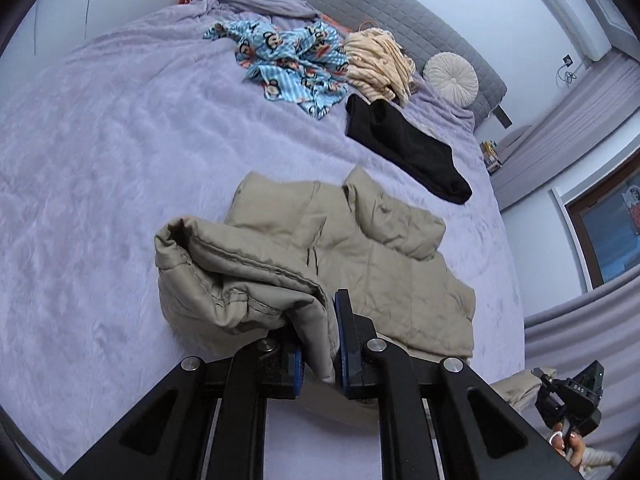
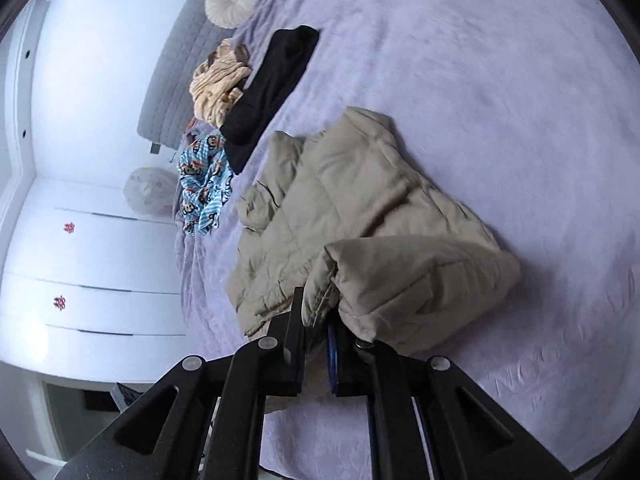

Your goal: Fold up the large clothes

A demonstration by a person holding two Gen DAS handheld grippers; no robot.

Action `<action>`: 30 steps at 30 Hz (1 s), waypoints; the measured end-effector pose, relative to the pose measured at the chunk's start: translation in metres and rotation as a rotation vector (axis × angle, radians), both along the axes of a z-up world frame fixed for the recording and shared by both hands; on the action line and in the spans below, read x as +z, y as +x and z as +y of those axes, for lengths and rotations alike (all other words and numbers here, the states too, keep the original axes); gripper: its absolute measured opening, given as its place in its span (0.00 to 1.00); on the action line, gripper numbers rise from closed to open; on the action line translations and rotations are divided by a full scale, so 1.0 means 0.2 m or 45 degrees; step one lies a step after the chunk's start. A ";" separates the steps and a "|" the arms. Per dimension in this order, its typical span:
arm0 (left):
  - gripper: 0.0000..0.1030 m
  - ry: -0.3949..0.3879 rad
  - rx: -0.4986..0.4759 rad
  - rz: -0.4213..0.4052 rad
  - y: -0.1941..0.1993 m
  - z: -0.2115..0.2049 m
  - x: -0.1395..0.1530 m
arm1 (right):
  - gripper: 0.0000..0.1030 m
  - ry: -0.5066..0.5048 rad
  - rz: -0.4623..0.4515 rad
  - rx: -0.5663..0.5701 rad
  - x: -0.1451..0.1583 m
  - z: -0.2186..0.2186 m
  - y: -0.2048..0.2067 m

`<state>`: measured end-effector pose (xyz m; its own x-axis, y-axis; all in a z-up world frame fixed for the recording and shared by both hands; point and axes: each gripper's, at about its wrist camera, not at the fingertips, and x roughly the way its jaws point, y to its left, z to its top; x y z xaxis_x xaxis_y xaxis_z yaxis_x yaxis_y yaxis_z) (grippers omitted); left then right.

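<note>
Bed [image 1: 100, 152] w/ lilac fuzzy cover fills most of both views. Grey quilted headboard [image 1: 400, 12] behind it, round cream cushion [image 1: 451, 77] leaning on it. White wall-mounted AC unit [image 1: 568, 4] up top. Lilac curtains [image 1: 572, 120] beside a dark-framed window [image 1: 608, 232]. White wardrobe doors [image 2: 92, 256] w/ small red decals. Soft, cool, even light.

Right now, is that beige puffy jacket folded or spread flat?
Partly folded: the beige puffer jacket has a sleeve doubled over, and both tongs grip lifted edges.

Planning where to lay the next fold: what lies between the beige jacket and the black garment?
Only bare lilac bedspread separates beige jacket from black garment, per left wrist view.
</note>
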<state>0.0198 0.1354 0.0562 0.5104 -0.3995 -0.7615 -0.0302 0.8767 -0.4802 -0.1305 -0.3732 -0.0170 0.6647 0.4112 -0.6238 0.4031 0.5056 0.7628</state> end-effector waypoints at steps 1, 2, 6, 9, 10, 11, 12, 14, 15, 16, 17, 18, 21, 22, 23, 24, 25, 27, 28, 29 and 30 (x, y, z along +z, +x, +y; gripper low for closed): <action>0.14 0.005 0.014 -0.015 0.06 -0.02 0.01 | 0.09 -0.025 -0.015 0.030 0.03 -0.02 0.07; 0.14 0.012 0.027 -0.020 0.12 -0.03 0.00 | 0.09 -0.064 -0.026 0.066 0.06 -0.05 0.17; 0.14 0.041 0.020 -0.018 0.40 -0.09 -0.09 | 0.09 -0.175 -0.028 0.111 0.10 -0.10 0.50; 0.14 0.082 -0.020 0.022 0.60 -0.14 -0.23 | 0.09 -0.269 -0.006 0.103 0.07 -0.11 0.73; 0.14 0.110 -0.035 0.040 0.66 -0.17 -0.27 | 0.09 -0.283 0.009 0.091 0.04 -0.11 0.79; 0.14 0.139 -0.050 0.059 0.72 -0.19 -0.32 | 0.09 -0.287 0.024 0.075 0.01 -0.11 0.84; 0.14 0.167 -0.065 0.073 0.77 -0.20 -0.37 | 0.09 -0.286 0.044 0.059 -0.03 -0.11 0.90; 0.14 0.213 -0.085 0.108 0.85 -0.23 -0.46 | 0.09 -0.298 0.074 0.042 -0.10 -0.10 0.99; 0.14 0.228 -0.096 0.126 0.89 -0.24 -0.50 | 0.09 -0.308 0.089 0.040 -0.14 -0.10 1.03; 0.14 0.245 -0.101 0.139 0.92 -0.24 -0.54 | 0.09 -0.316 0.108 0.037 -0.18 -0.10 1.07; 0.14 0.257 -0.102 0.150 0.94 -0.24 -0.56 | 0.09 -0.320 0.128 0.029 -0.22 -0.10 1.10; 0.14 0.251 -0.099 0.162 0.96 -0.24 -0.58 | 0.09 -0.319 0.148 0.015 -0.26 -0.11 1.12; 0.15 0.203 -0.102 0.171 0.98 -0.21 -0.57 | 0.09 -0.305 0.187 -0.025 -0.34 -0.12 1.15; 0.17 0.198 -0.111 0.163 0.97 -0.21 -0.55 | 0.09 -0.299 0.191 -0.034 -0.35 -0.13 1.16; 0.21 0.202 -0.118 0.153 0.96 -0.21 -0.53 | 0.09 -0.295 0.193 -0.041 -0.35 -0.13 1.16; 0.34 0.221 -0.118 0.127 0.95 -0.20 -0.50 | 0.09 -0.293 0.193 -0.043 -0.34 -0.13 1.16; 0.59 0.242 -0.110 0.096 0.93 -0.20 -0.46 | 0.09 -0.294 0.194 -0.040 -0.34 -0.14 1.16; 0.75 0.271 -0.085 0.004 0.90 -0.18 -0.38 | 0.13 -0.313 0.184 -0.015 -0.30 -0.13 1.17; 0.75 0.280 -0.091 -0.015 0.90 -0.17 -0.36 | 0.14 -0.330 0.182 0.006 -0.28 -0.13 1.18; 0.75 0.295 -0.099 -0.011 0.91 -0.18 -0.35 | 0.15 -0.346 0.177 0.029 -0.27 -0.12 1.20; 0.75 0.307 -0.105 -0.007 0.92 -0.18 -0.34 | 0.19 -0.364 0.172 0.049 -0.25 -0.12 1.21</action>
